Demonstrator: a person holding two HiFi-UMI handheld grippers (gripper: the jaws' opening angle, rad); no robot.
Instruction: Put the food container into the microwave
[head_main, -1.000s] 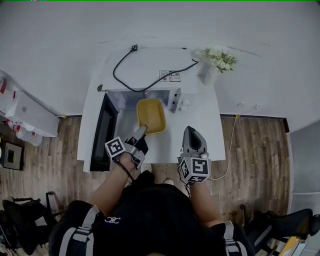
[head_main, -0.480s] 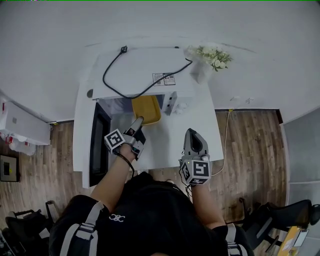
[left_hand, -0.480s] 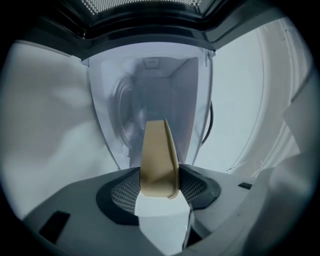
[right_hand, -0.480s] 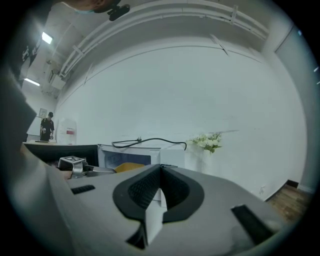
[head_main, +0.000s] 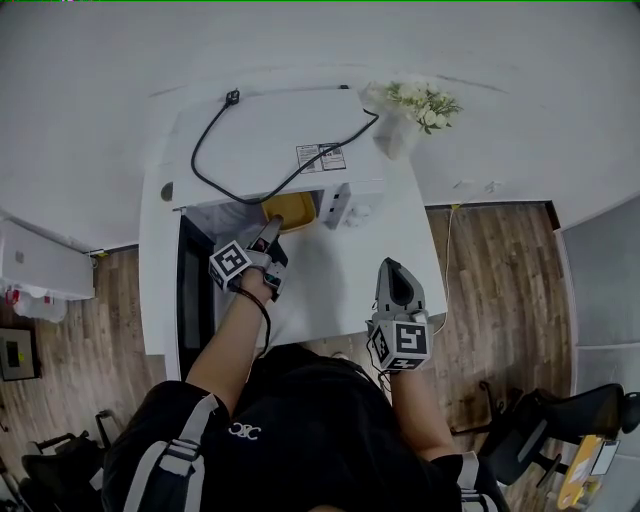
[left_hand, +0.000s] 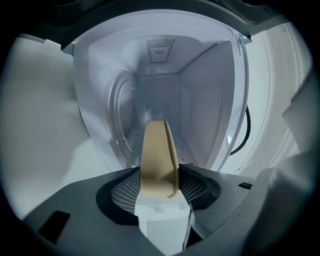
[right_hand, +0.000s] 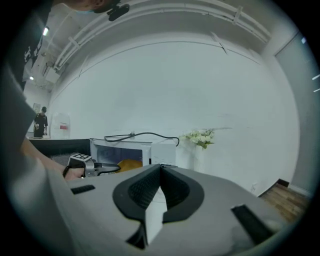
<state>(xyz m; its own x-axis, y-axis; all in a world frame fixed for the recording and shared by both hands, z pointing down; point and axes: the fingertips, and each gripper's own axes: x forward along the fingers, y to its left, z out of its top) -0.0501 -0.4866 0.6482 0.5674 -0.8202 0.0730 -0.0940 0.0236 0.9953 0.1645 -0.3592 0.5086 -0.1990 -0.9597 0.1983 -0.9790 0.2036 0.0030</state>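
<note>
While my left fingers (head_main: 268, 240) clamp the yellow container (left_hand: 159, 160) by its edge inside the open microwave (head_main: 270, 140), my right fingers (right_hand: 155, 212) hang shut, seemingly empty, over the tabletop (head_main: 330, 290).

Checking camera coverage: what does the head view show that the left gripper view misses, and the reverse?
Head view only: the flowers and the right hand-held gripper, held back from the microwave. Left gripper view only: the vent grille deep inside the cavity. Both: the yellow food container clamped in the left hand-held gripper at the microwave's opening.
</note>
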